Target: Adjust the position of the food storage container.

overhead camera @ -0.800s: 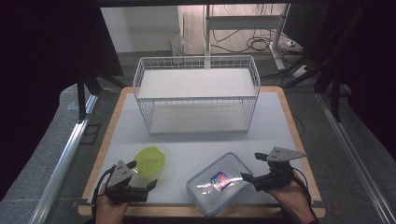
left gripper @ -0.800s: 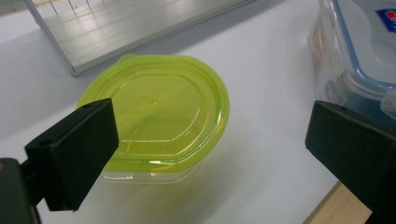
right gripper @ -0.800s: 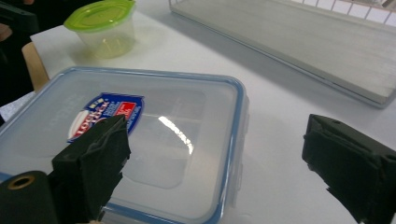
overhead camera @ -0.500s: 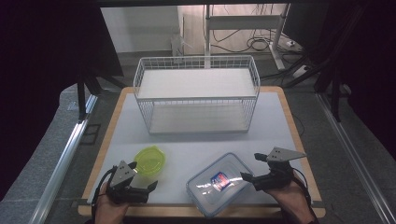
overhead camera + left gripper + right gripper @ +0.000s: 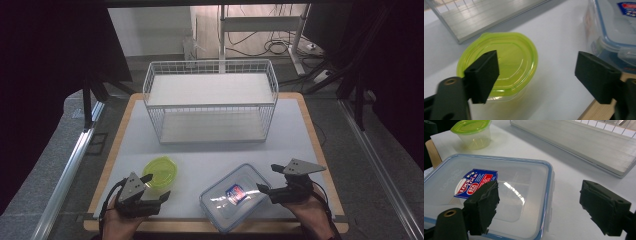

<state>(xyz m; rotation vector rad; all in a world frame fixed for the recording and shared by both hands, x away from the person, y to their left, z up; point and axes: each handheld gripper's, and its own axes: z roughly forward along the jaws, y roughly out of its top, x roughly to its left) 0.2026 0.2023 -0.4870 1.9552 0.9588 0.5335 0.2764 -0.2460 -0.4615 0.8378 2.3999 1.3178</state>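
A small round tub with a lime-green lid (image 5: 160, 173) (image 5: 499, 67) (image 5: 471, 130) stands on the white table near the front left. My left gripper (image 5: 156, 186) (image 5: 537, 65) hovers just in front of it, open, with the tub behind its left jaw and nothing clamped. A clear rectangular box with a blue-rimmed snap lid and a red-blue label (image 5: 232, 196) (image 5: 494, 195) (image 5: 614, 30) lies at the front centre. My right gripper (image 5: 268, 178) (image 5: 541, 192) is open over the box's right edge, one jaw above the lid, the other beyond it.
A white wire rack (image 5: 210, 102) with a shelf stands at the back middle of the table (image 5: 300, 130). The wooden front edge (image 5: 200, 226) runs just under both hands. Dark floor, rails and cables surround the table.
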